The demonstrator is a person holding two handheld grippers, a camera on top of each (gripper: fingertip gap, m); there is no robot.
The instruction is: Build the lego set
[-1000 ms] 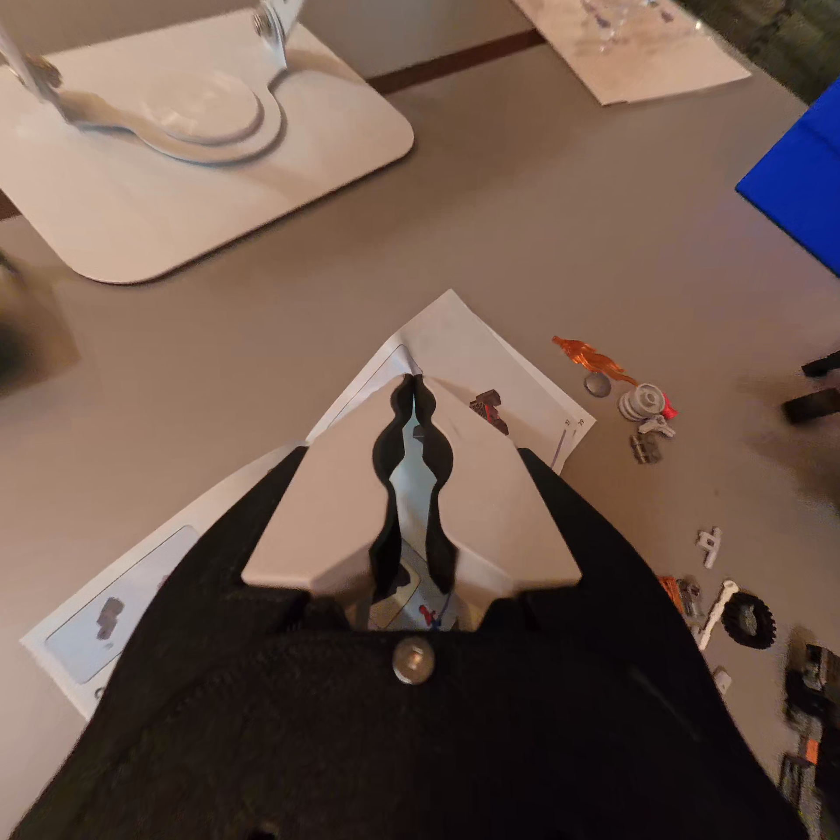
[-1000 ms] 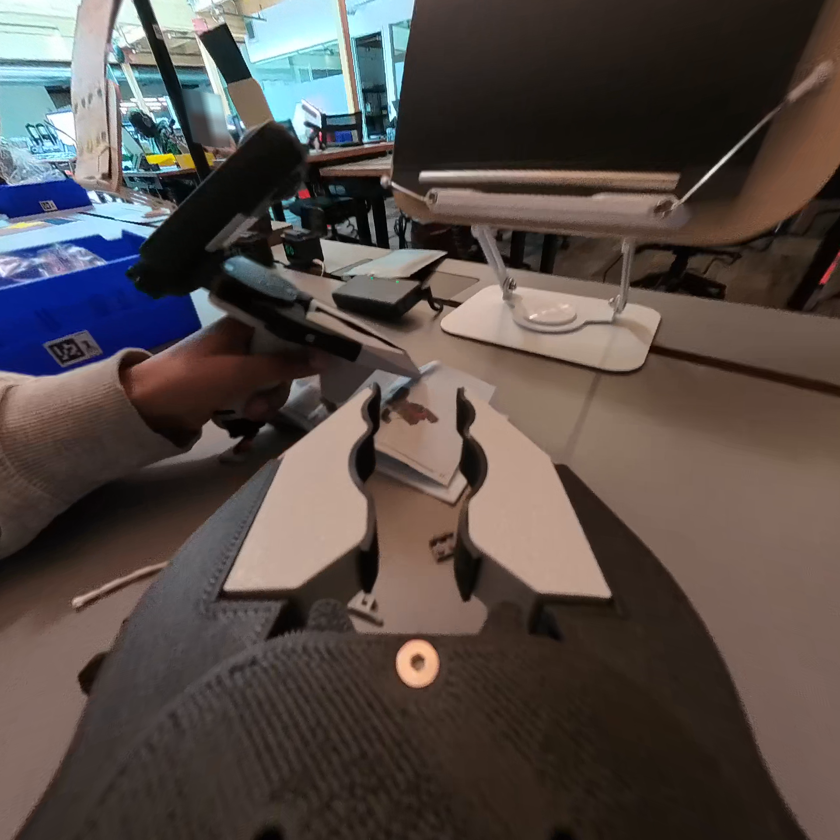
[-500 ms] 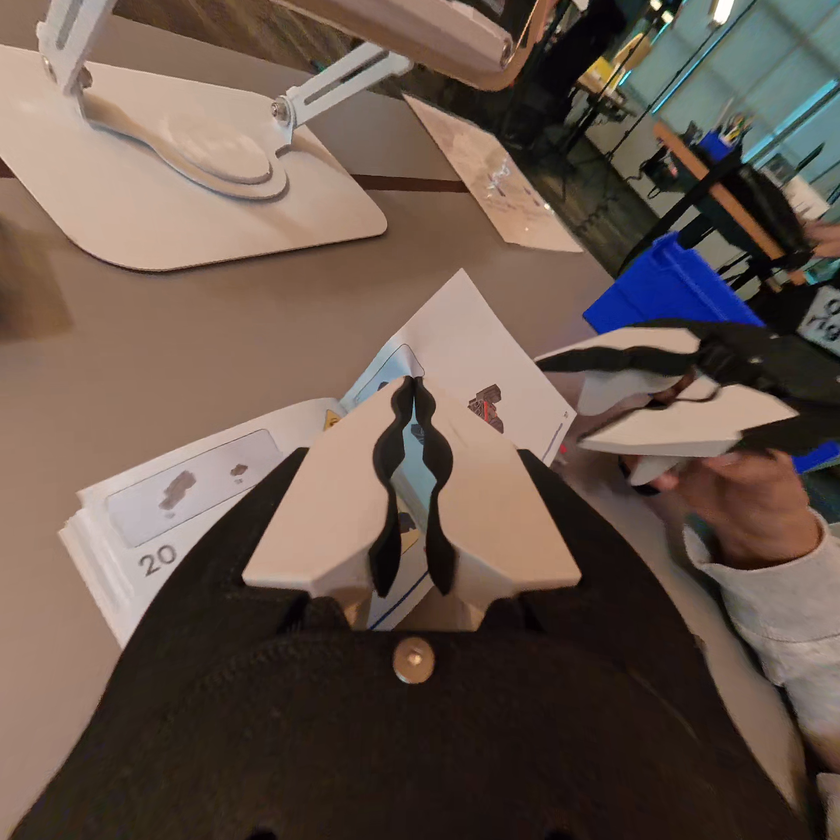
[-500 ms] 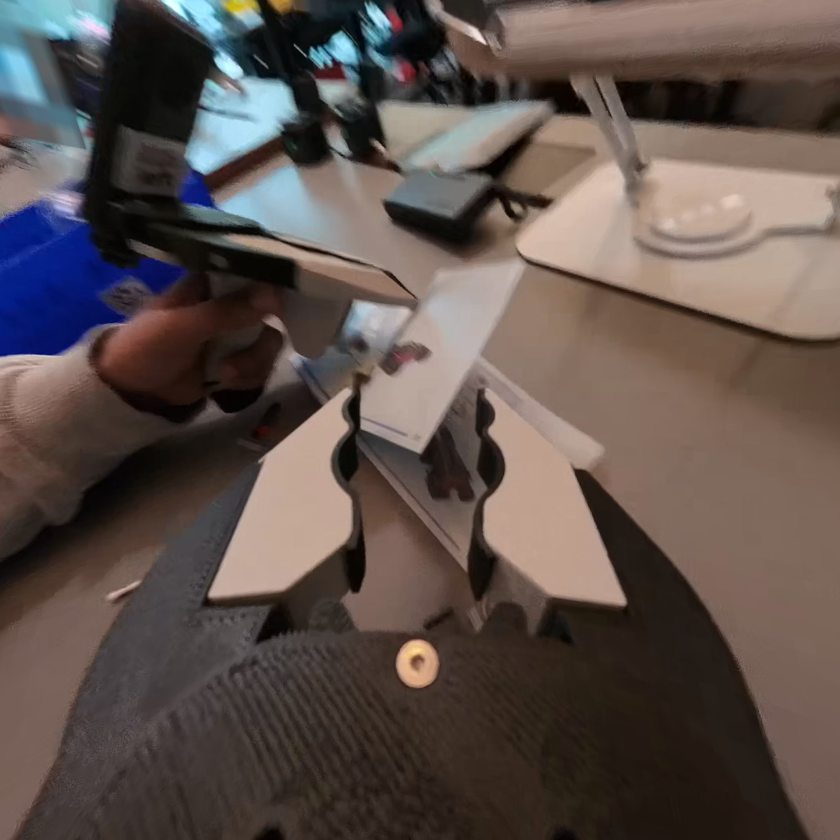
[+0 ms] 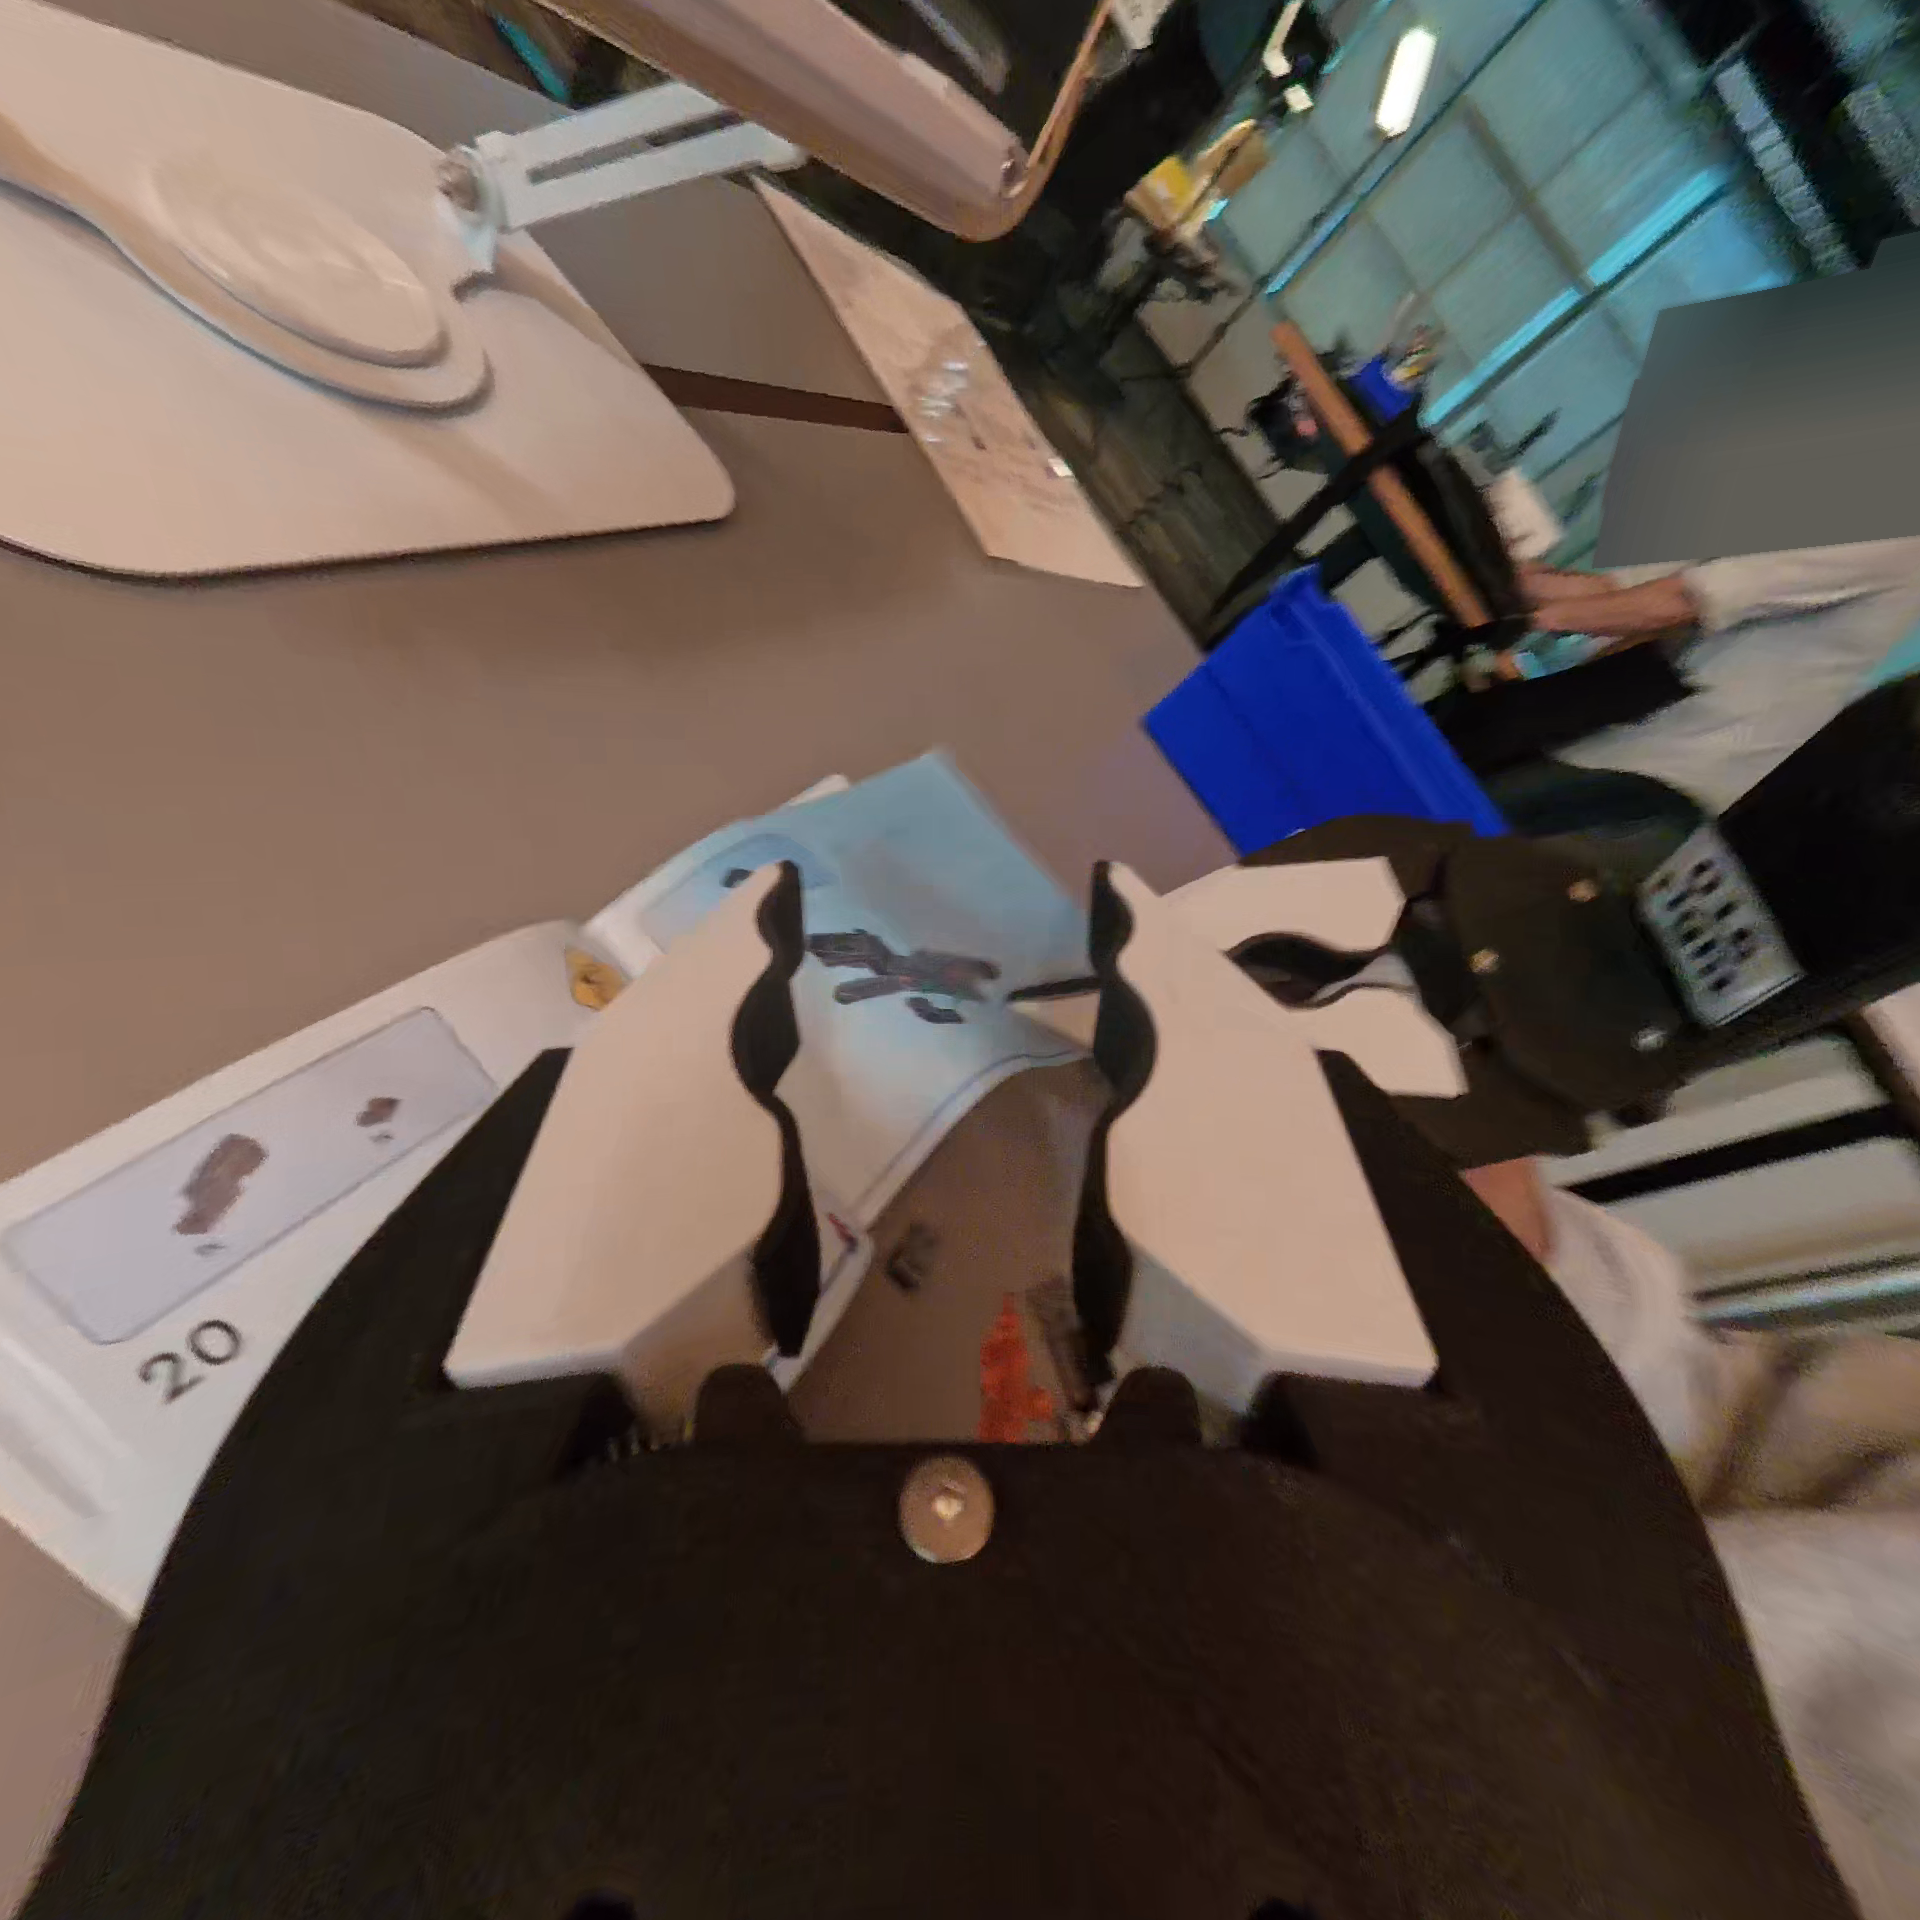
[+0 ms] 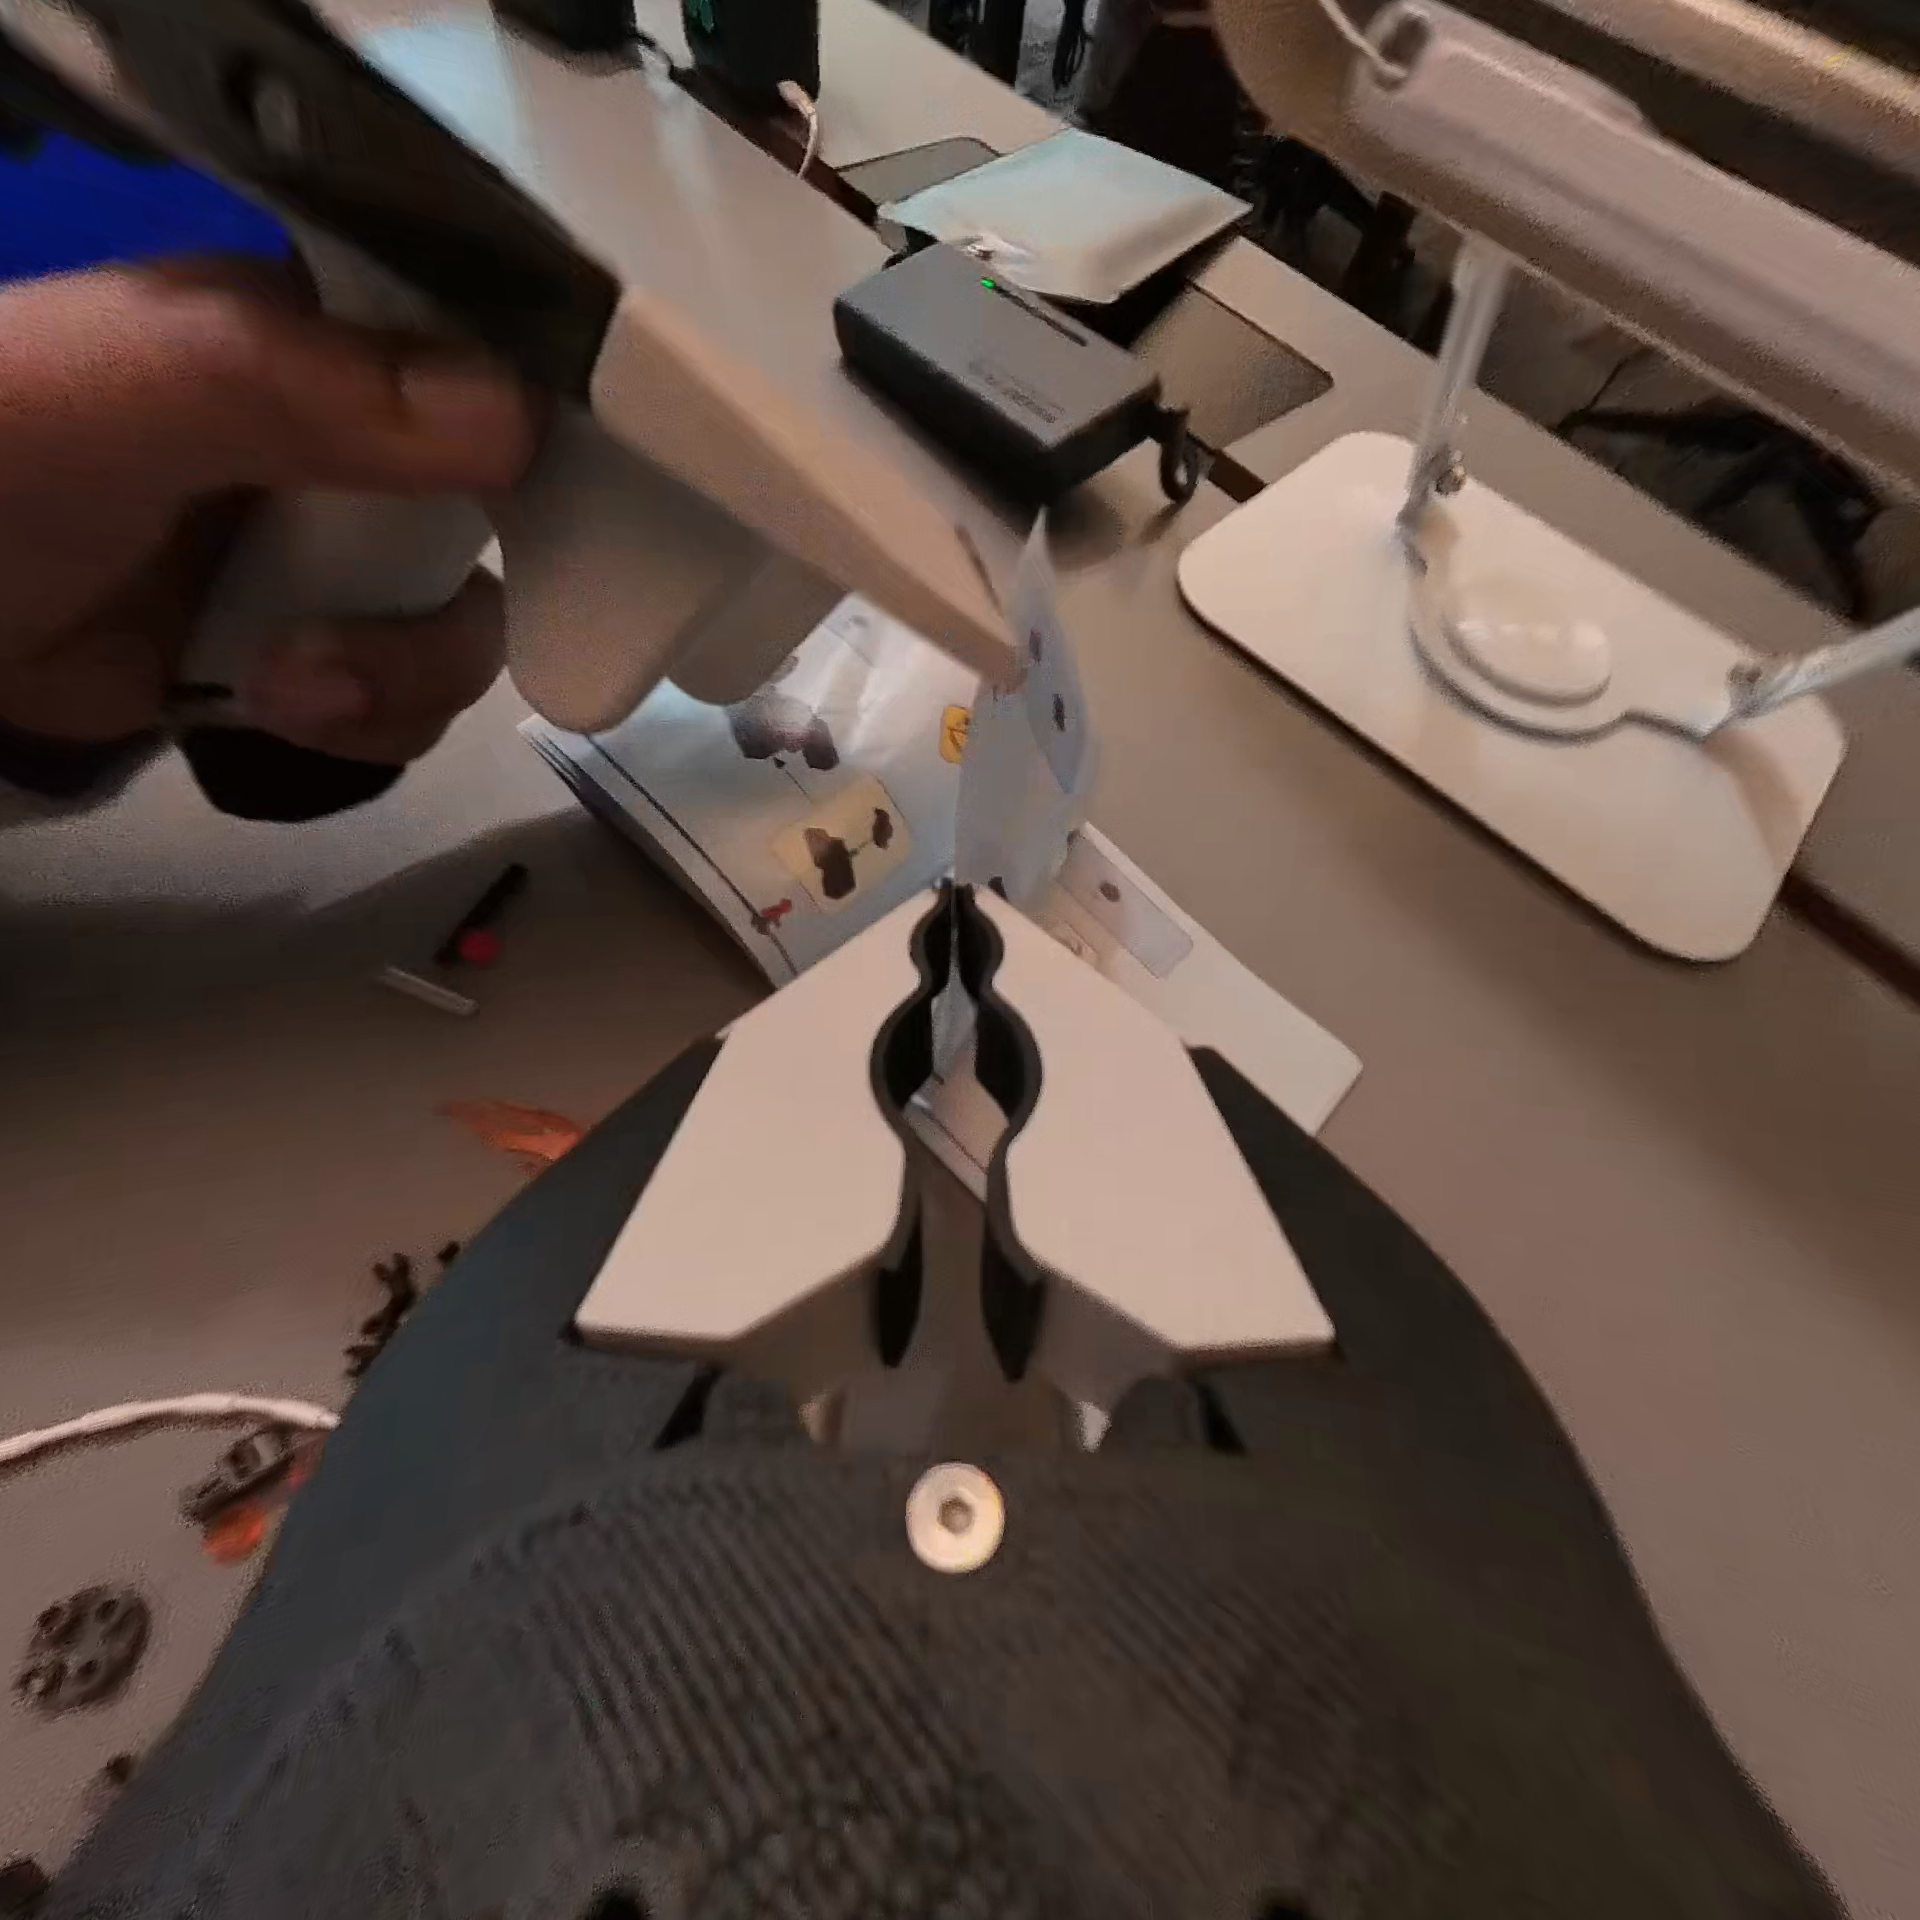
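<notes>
The instruction booklet (image 5: 312, 1101) lies open on the tan table, also in the right wrist view (image 6: 831, 800). One page (image 6: 1023, 769) stands lifted off it. My right gripper (image 6: 951, 906) is shut on that page's lower edge; it also shows in the left wrist view (image 5: 1247, 951). My left gripper (image 5: 940, 899) is open, its jaws either side of the lifted page (image 5: 914, 862), holding nothing. In the right wrist view the left gripper (image 6: 992, 634) sits by the page's top, held by a hand. An orange flame piece (image 5: 1003, 1361) lies below the left fingers, also seen in the right wrist view (image 6: 514, 1127).
A white stand base (image 5: 312, 416) (image 6: 1507, 707) sits behind the booklet. A blue bin (image 5: 1309, 717) and a paper sheet (image 5: 987, 447) are far right. A black power adapter (image 6: 997, 364), small loose pieces (image 6: 78, 1652) and a white cable (image 6: 156, 1413) lie to the left.
My left gripper has opened and let go of the page. My right gripper has moved in and shut on the lifted page.
</notes>
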